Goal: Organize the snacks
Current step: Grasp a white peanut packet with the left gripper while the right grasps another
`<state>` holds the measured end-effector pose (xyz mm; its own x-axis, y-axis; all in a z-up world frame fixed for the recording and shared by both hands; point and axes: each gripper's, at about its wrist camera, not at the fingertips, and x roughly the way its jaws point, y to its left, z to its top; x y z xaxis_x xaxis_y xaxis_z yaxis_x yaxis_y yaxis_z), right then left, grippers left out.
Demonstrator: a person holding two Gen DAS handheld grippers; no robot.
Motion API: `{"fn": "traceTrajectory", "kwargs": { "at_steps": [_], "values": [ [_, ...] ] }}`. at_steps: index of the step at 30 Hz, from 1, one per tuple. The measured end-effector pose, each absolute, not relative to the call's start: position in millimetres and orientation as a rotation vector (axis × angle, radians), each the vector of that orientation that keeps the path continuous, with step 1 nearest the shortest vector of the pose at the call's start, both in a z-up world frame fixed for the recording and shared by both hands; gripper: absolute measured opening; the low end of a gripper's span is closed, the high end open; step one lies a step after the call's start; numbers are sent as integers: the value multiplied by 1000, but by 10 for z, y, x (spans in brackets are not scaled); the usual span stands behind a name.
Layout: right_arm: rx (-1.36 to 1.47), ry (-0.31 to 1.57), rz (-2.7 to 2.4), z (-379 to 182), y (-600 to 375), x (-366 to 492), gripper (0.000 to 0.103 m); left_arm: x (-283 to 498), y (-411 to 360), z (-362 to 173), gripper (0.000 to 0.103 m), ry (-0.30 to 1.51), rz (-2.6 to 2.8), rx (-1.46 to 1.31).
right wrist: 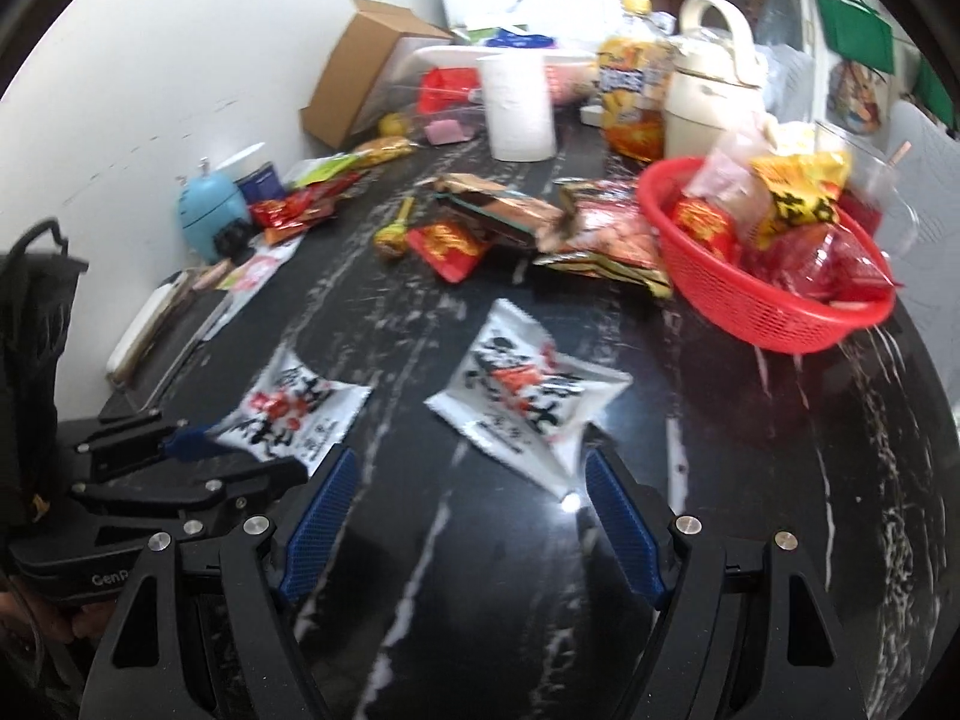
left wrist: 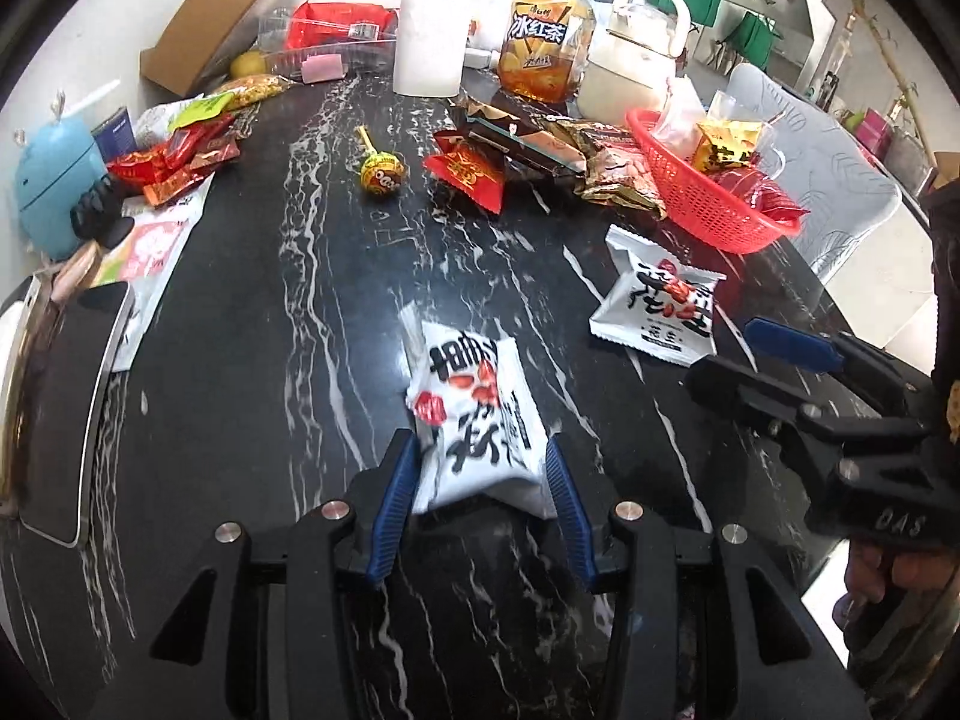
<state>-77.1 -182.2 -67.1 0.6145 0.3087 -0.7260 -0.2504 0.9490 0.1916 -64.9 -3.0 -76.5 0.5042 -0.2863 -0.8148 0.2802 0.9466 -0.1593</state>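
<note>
the left gripper (left wrist: 480, 480) has its jaws spread around the near end of a white peanut packet (left wrist: 474, 414) lying flat on the black marble worktop (left wrist: 270, 360), long axis running away from the camera. the right gripper (right wrist: 468, 498) hovers with jaws spread wide just short of a second white packet (right wrist: 528, 402), which lies diagonally near the red basket (right wrist: 750, 306).

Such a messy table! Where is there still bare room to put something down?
Bare dark tabletop runs down the middle, between the lollipop and the white snack packet, with the phone at its left. It is crowded along the far edge: the tea bottle, paper roll, brown wrappers and red basket.
</note>
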Motion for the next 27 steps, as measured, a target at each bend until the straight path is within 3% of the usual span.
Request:
{"fn": "traceTrajectory", "kwargs": {
  "at_steps": [16,27],
  "values": [
    [125,928,308,-820,-1744,-263,79,-361,140,-803,43,901,-268,-1],
    [-14,914,274,-859,-1483,-157,79,-231,373,-815,43,911,-225,-30]
  ]
}}
